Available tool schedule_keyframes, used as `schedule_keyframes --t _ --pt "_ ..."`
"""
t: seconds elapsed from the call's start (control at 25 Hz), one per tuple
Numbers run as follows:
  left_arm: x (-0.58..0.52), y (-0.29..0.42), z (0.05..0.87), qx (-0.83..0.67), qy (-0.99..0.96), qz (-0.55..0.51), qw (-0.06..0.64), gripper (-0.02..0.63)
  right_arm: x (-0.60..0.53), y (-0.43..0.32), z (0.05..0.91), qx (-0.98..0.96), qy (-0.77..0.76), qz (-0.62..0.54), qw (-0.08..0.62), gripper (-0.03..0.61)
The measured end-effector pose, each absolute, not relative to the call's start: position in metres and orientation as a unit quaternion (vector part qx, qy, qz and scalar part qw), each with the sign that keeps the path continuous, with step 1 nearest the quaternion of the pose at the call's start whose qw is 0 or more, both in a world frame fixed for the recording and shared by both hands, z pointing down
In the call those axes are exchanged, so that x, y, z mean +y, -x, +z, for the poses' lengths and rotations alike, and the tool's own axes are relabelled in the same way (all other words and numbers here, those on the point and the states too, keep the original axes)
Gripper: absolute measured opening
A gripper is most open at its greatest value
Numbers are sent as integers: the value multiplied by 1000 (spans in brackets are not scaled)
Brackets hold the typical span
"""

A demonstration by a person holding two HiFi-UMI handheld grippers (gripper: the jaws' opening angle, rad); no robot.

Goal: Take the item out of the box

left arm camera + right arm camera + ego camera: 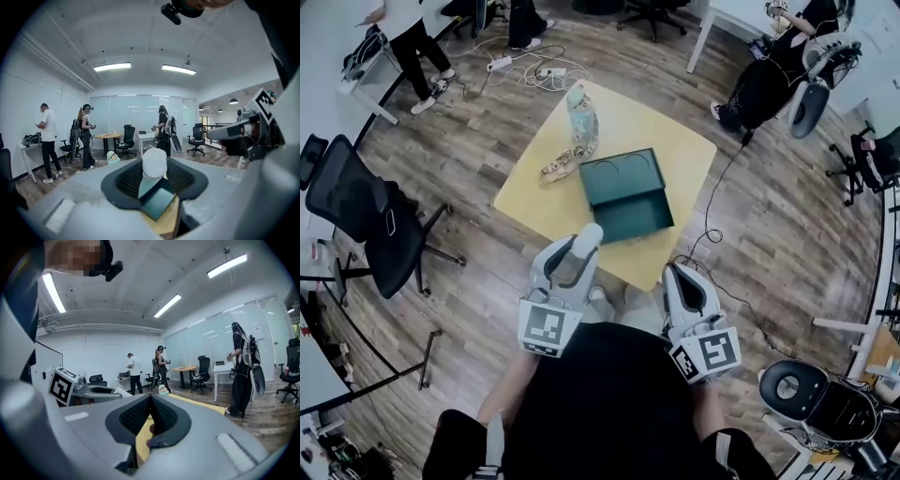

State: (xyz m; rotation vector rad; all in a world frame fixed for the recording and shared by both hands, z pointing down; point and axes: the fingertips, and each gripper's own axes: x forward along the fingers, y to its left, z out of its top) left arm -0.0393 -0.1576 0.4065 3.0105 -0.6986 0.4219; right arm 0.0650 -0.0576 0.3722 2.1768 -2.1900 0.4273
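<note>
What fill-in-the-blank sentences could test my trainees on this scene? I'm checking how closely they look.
The box on the table is coloured ___.
Its lid stands ___.
The right gripper has its jaws ___, nothing between them.
The left gripper holds a ___ rounded object.
Missing: green; open; shut; white.

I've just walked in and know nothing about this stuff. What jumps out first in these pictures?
A yellow table stands in the middle of the wooden floor, with an open green box lying on it. Nearer the camera, two grey hand-held tools point toward it: the left gripper pinches a white lump at its tips, and the right gripper is shut.
</note>
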Motion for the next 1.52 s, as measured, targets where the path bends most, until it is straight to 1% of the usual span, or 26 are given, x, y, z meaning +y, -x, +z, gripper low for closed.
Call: schedule_keyframes --t 0.16,0.36,0.56,0.8,0.96,1.52 --pt "-160 41 393 -232 -965 121 20 164 -55 -73 361 -693 -710 123 4 3" --pt "-168 39 371 -227 -968 103 -11 165 -58 -80 351 -689 -716 113 2 3" --pt "-174 40 344 -239 -968 76 -5 164 -67 -83 335 -691 -716 100 -4 3" --pt "-178 50 323 -242 -967 70 -41 164 -77 -80 314 -697 -712 79 -12 3" --pt "-180 58 311 -260 -964 52 -21 164 -82 -79 304 -702 -708 74 -24 3" --pt "-180 60 287 -265 -963 28 -25 164 -89 -71 273 -712 -700 45 -41 2"
